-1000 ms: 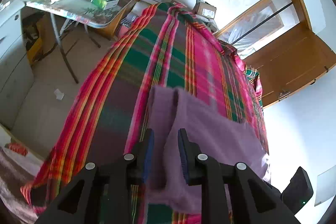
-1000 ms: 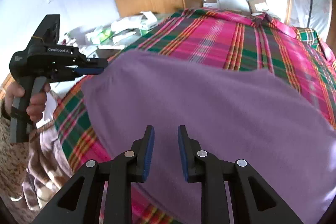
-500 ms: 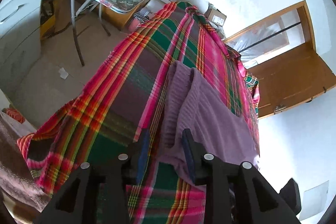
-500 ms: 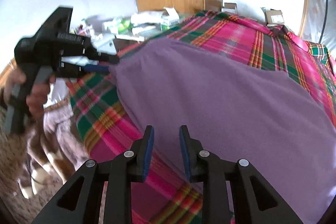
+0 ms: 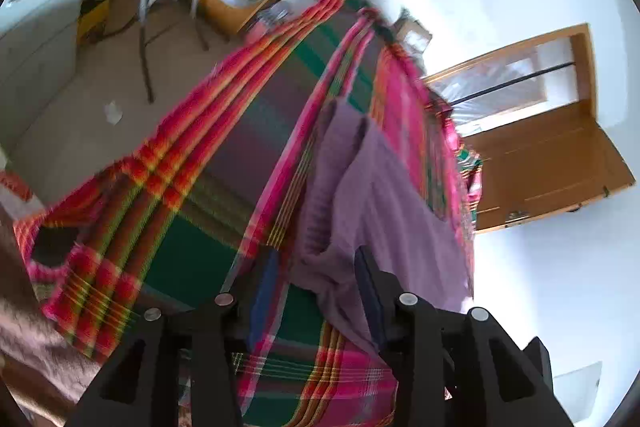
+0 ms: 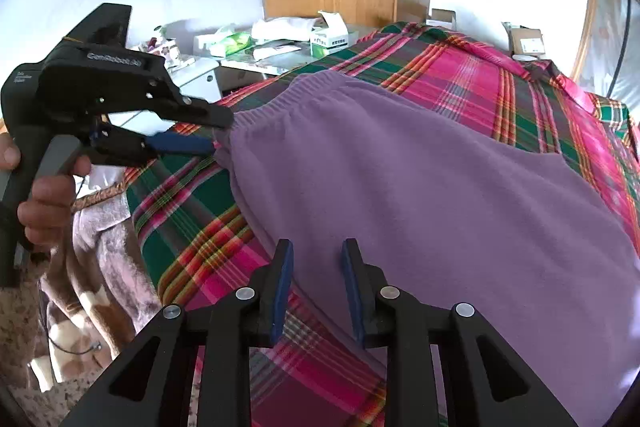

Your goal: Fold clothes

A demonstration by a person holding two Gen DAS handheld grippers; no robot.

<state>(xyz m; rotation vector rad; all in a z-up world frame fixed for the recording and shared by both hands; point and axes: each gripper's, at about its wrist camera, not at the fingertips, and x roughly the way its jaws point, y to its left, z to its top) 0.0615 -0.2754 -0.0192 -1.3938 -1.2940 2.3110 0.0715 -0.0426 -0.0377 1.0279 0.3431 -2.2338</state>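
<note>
My left gripper [image 5: 316, 291] has let go: a second ago its fingers were pinched on the corner of the purple garment [image 5: 384, 211], and now they stand wide apart with that elastic corner lying loose between them. From my right-hand camera the same tool [image 6: 212, 131] sits off to my left at the garment's [image 6: 420, 187] waistband end, its tips just at the hem. The cloth has settled flat on the plaid bedspread [image 6: 200, 227] instead of hanging lifted, so I judge this edge has been laid down and the spreading step is done here. My right gripper [image 6: 316, 287] is also unclenched, holding nothing, with its fingers hovering over the garment's near edge straight ahead of me. Past it, the purple fabric runs on to my right across the bed. Next I would pick a fresh edge to fold over.
</note>
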